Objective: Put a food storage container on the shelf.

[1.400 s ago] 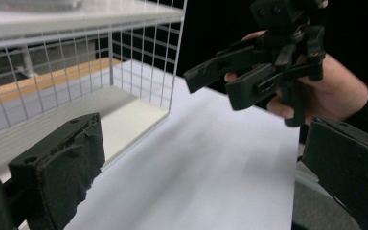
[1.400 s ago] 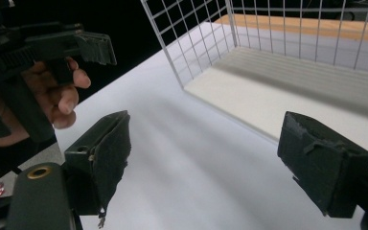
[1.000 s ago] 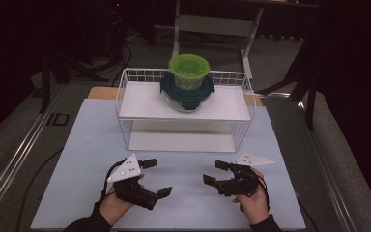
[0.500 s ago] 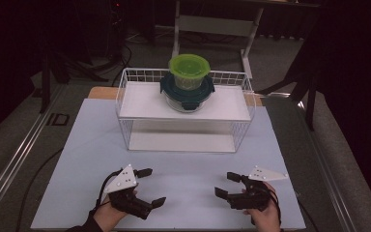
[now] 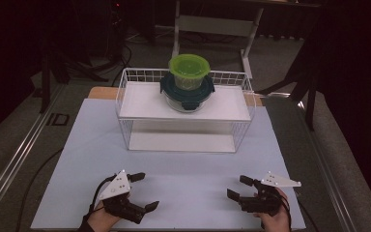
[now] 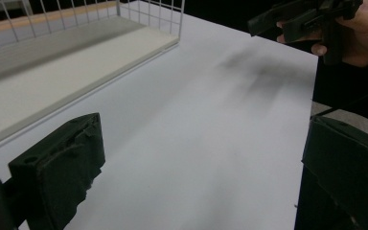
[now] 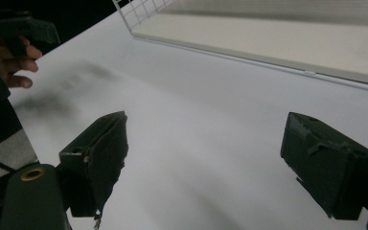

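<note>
2 grippers [image 5: 144,192] [image 5: 237,187] agape, empty; stacked containers [image 5: 188,84] well beyond, atop rack [image 5: 125,113].

The room is dark, its walls lost in shadow. A pale, evenly lit table [image 5: 183,169] with a wooden far edge stands on grey carpeted floor [image 5: 14,130]. Metal rails [image 5: 9,166] flank it on both sides. Beyond the far edge stands a grey-framed stand [image 5: 217,24], with dark legs and cables nearby.

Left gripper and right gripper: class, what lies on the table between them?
Nothing. In the high view, only bare white tabletop separates the left gripper from the right gripper. Both stand open and empty.
</note>
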Demonstrator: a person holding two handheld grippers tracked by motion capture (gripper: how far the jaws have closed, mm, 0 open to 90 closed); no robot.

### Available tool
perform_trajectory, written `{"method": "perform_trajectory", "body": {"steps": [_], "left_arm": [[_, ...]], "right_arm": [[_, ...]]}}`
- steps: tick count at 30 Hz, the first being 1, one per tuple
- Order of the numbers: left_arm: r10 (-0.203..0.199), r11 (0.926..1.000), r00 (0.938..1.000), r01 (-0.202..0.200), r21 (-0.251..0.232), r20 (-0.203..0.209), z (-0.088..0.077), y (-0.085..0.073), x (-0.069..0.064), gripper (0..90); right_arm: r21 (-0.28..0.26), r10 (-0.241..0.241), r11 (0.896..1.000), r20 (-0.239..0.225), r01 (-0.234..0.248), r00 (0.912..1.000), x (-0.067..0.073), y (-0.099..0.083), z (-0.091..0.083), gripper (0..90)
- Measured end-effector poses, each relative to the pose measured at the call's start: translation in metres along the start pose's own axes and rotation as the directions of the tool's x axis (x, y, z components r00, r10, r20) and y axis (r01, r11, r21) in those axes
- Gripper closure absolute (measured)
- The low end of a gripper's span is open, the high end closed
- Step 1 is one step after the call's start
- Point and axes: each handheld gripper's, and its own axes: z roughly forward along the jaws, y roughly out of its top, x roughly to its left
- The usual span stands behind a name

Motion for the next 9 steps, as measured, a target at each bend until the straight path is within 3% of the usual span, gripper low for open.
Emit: {"method": "perform_trajectory", "body": {"steps": [3, 5, 9], "left_arm": [[0.014, 0.9999, 0.9999, -0.014, -0.01, -0.009, -0.002, 0.0014, -0.0003, 0.6], [-0.025, 0.999, 0.9996, 0.025, -0.037, -0.013, -0.0049, 0.0001, 0.0045, 0.6], [-0.044, 0.9981, 0.9987, 0.043, -0.045, -0.026, -0.0058, -0.0018, 0.008, 0.6]], "right_arm": [[-0.002, -0.014, 1.0, 0.006, 0.014, 0.9999, 0.0008, -0.0003, 0.0004, 15.9], [0.005, -0.024, 1.0, 0.007, 0.024, 0.9997, 0.0006, -0.0009, 0.0019, 16.0], [0.008, -0.029, 1.0, 0.006, 0.029, 0.9996, 0.0004, -0.0014, 0.0027, 15.9]]}}
